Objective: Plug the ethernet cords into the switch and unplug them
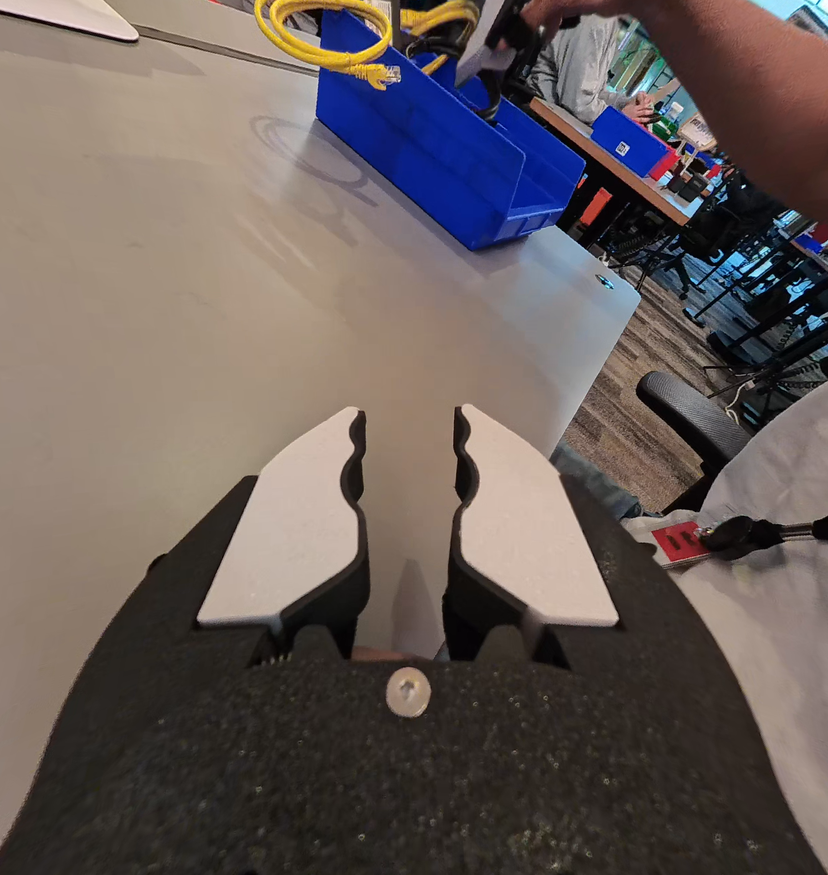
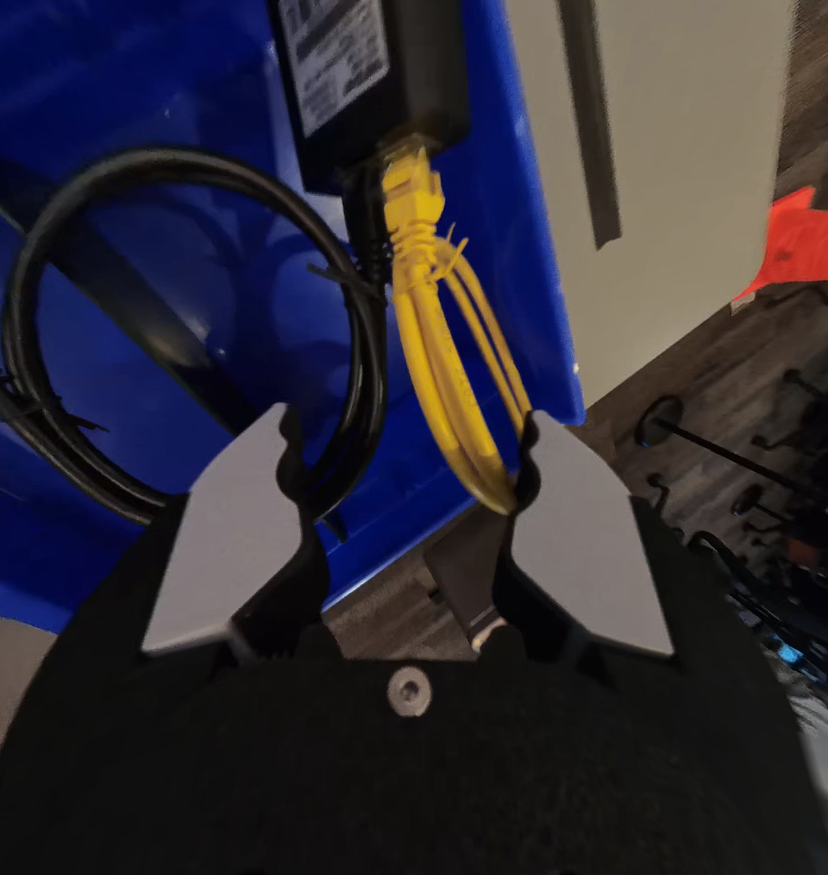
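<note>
Two cord coils (image 2: pixel 454 374) partly hidden behind right gripper (image 2: pixel 409 454).

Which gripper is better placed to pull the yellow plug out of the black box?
Right. The right gripper hangs open directly at the yellow cord, whose plug sits in the black box. The left gripper is open over bare table, well short of the blue bin.

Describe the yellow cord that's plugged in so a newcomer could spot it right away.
Find the blue plastic bin, then the black box-shaped switch in it. The bundled yellow ethernet cord plugs into its end beside a black coiled cord, the only yellow one plugged in.
</note>
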A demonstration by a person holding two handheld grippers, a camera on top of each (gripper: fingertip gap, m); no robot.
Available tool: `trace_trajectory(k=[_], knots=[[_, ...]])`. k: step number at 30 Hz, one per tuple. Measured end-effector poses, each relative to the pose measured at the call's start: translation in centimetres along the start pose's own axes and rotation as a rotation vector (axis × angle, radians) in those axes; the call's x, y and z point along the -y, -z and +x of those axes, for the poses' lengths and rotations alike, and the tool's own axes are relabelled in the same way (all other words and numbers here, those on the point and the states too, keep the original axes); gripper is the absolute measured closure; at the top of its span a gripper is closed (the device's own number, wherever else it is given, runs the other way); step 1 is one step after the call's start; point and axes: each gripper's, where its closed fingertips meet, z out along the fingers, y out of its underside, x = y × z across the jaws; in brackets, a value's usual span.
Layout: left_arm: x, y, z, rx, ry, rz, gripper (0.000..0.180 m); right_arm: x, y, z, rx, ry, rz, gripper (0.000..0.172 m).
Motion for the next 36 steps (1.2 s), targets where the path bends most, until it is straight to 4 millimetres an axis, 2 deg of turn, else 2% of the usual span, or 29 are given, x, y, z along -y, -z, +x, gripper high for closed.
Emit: trace_trajectory(k=[2,3,5,9,13,16,18,20,24,30,34,36], knots=[[0.0,0.0,0.0,0.005,-0.003,-0.001,0.145,-0.8,-0.8,0.0,-0.035,0.078,-0.082,0.124],[0.0,0.0,0.1,0.006,-0.004,-0.001,0.145,-1.0,-0.5,0.4,-0.064,0.119,-0.110,0.156],[0.0,0.0,0.0,0.015,-0.010,-0.002,0.145,-1.1,1.0,0.1,0.010,0.136,-0.149,0.158],[-0.2,0.0,-0.1,0.023,-0.014,-0.013,0.145,-2.0,6.1,0.5,0.228,0.169,-0.221,0.159],[-0.2,0.1,-0.1,0.019,-0.010,-0.007,0.145,-4.2,11.4,-0.5,0.690,-0.001,-0.363,0.160],[-0.1,0.1,-0.1,0.020,-0.011,-0.006,0.145,-3.5,12.9,-0.3,1.000,-0.203,-0.343,0.160],[-0.2,0.1,-0.1,0.024,-0.015,-0.011,0.145,-2.7,11.4,0.4,1.099,-0.325,-0.309,0.160],[-0.3,0.0,-0.2,0.031,-0.021,-0.018,0.145,-2.8,8.4,1.0,1.054,-0.373,-0.348,0.160],[-0.6,-0.1,-0.6,0.051,-0.037,-0.037,0.145,-1.9,3.7,0.6,1.005,-0.382,-0.421,0.160],[-0.7,-0.2,-0.4,0.024,-0.010,-0.037,0.145,-2.6,-0.6,1.2,0.798,-0.314,-0.634,0.156],[-0.6,0.0,-0.1,0.019,-0.019,-0.029,0.146,-3.2,-3.9,0.9,0.707,-0.273,-0.662,0.152],[-0.7,-0.1,-0.1,0.016,-0.018,-0.035,0.145,-3.4,-4.2,0.4,0.685,-0.263,-0.670,0.149]])
